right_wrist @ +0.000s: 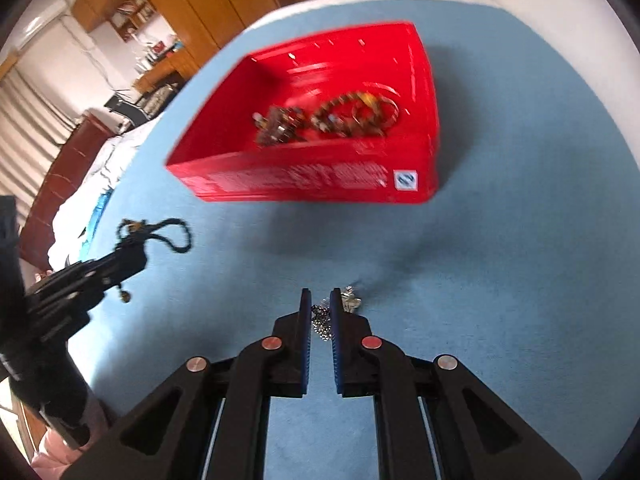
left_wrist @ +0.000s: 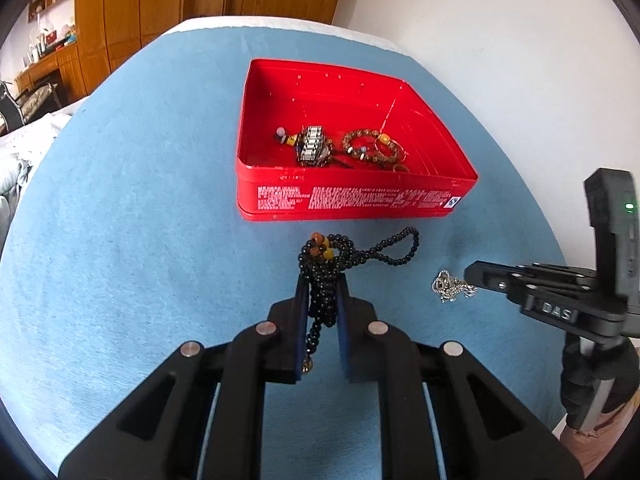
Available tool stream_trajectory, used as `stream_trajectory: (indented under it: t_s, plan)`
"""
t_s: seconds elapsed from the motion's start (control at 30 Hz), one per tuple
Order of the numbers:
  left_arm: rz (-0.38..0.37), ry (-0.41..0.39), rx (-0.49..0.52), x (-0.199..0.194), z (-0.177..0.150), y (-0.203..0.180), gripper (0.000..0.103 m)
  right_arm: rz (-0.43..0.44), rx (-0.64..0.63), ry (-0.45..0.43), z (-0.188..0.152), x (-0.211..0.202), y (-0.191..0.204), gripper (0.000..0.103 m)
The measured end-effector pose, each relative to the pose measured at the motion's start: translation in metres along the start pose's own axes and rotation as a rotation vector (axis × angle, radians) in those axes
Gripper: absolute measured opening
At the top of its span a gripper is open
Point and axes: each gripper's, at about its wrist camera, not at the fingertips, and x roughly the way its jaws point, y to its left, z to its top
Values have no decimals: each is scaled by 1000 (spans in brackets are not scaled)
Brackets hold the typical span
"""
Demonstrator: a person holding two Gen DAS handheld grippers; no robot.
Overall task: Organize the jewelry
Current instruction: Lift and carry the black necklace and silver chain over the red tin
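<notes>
An open red tin (left_wrist: pixel 356 200) stands on the blue cloth, with a brown bead bracelet (left_wrist: pixel 370 146) and a black-and-silver piece (left_wrist: pixel 313 146) lying inside it. My left gripper (left_wrist: pixel 323 280) is shut on a black bead necklace (left_wrist: pixel 360 254) just in front of the tin; a loop of the beads trails to the right and a strand hangs down between the fingers. To the right, my right gripper (right_wrist: pixel 321 294) is shut on a small silver chain (right_wrist: pixel 320 318), also seen as a silver chain (left_wrist: pixel 452 286) low over the cloth. The right wrist view is motion-blurred; it shows the red tin (right_wrist: pixel 312 184) and the left gripper (right_wrist: pixel 132 256).
The blue cloth (left_wrist: pixel 140 200) covers a rounded table with a white edge at the far side. A white wall stands to the right, and wooden wardrobes (left_wrist: pixel 132 4) and shelves stand behind. Bedding (right_wrist: pixel 100 168) lies beyond the table's left edge.
</notes>
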Motion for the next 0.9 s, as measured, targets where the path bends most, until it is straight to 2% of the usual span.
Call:
stream_trajectory:
  t_s: [0.13,0.2,0.23,0.43,0.53,0.63,0.7,0.77,0.83,0.9]
  plan:
    - [2,9,-4,6,0,1,11,-11,10,32,1,12,-7,13]
    - [0,9,-4,7,0,2,11,-29,16,47,1,15,-9,22]
    - [0,10,-4,7,0,3,11,-26,20,53,1,16,-10,31]
    - [-3,17,-5,11,-1,5,11,-66,-8,104,-7,30,-7,40]
    - [-3,19,-7,12,-2,5,11,-112,-53,101,-10,33,2,41]
    - [-5,19,-7,12,-3,5,11,-196,-141,80,-16,37,17,29]
    - [-4,19,-7,13,-3,5,11,-205,-171,78,-19,37,24,22]
    - [-4,21,-7,13,-3,4,11,-195,-167,85,-20,36,24,16]
    - [-4,23,-8,13,-4,5,11,-166,-152,93,-21,32,23,15]
    - [-4,22,-10,13,-4,5,11,-86,-115,99,-22,26,18,15]
